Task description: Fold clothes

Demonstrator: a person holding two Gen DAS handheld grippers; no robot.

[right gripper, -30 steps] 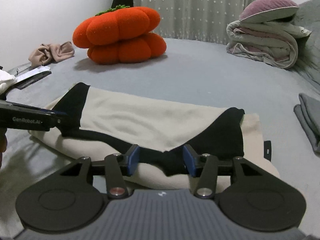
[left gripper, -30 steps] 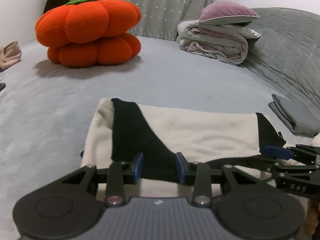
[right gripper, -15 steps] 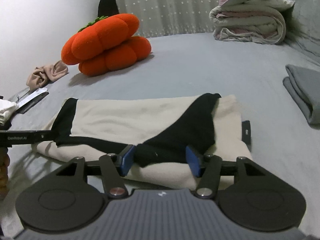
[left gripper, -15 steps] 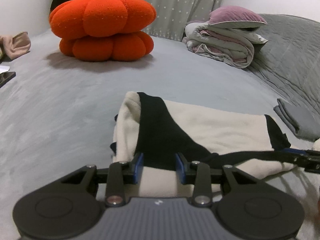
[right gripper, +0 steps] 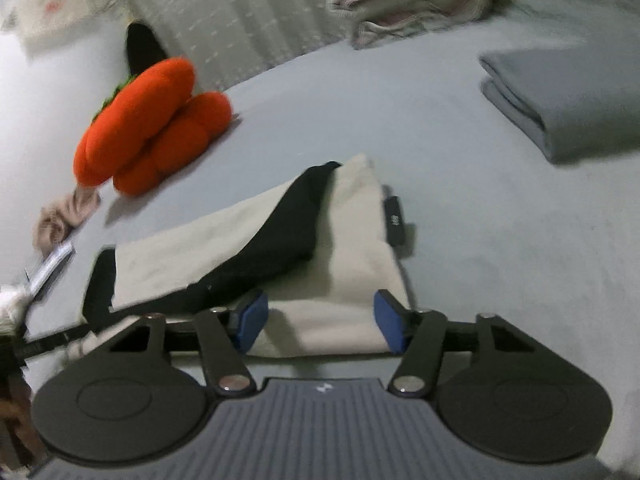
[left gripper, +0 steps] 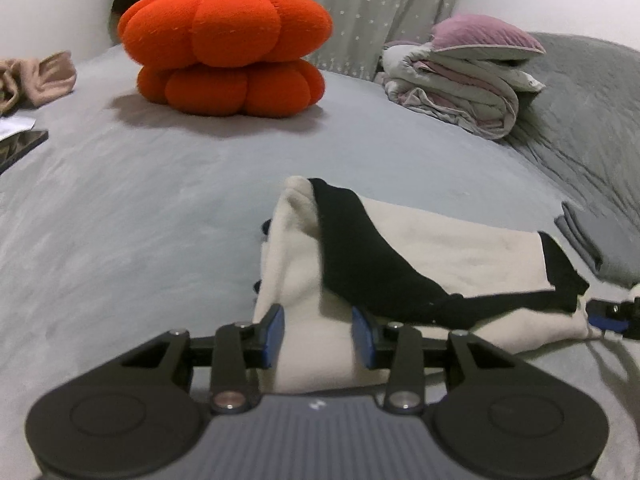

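A cream garment with black panels (left gripper: 440,248) lies folded into a long strip on the grey bed. My left gripper (left gripper: 318,336) is at its left end, near edge. The jaws stand apart with thick cream cloth between the pads and no visible pinch. My right gripper (right gripper: 316,320) is at the right end of the same garment (right gripper: 352,240), tilted. Its jaws are closing but still stand wide over the cream fold, and the pads do not press it. A blue fingertip (left gripper: 600,318) of the right gripper shows at the far right of the left wrist view.
An orange pumpkin cushion (left gripper: 224,44) sits at the back. A folded quilt with a purple pillow (left gripper: 468,80) is at the back right. A folded grey cloth (right gripper: 560,100) lies right of the garment. A beige cloth (left gripper: 36,80) and a dark flat device (left gripper: 20,144) are at the left.
Both grippers slid outward along the near edge: the left toward the left end, the right toward the right end. Black panel lay between each pair of pads, now cream. The right gripper rolled.
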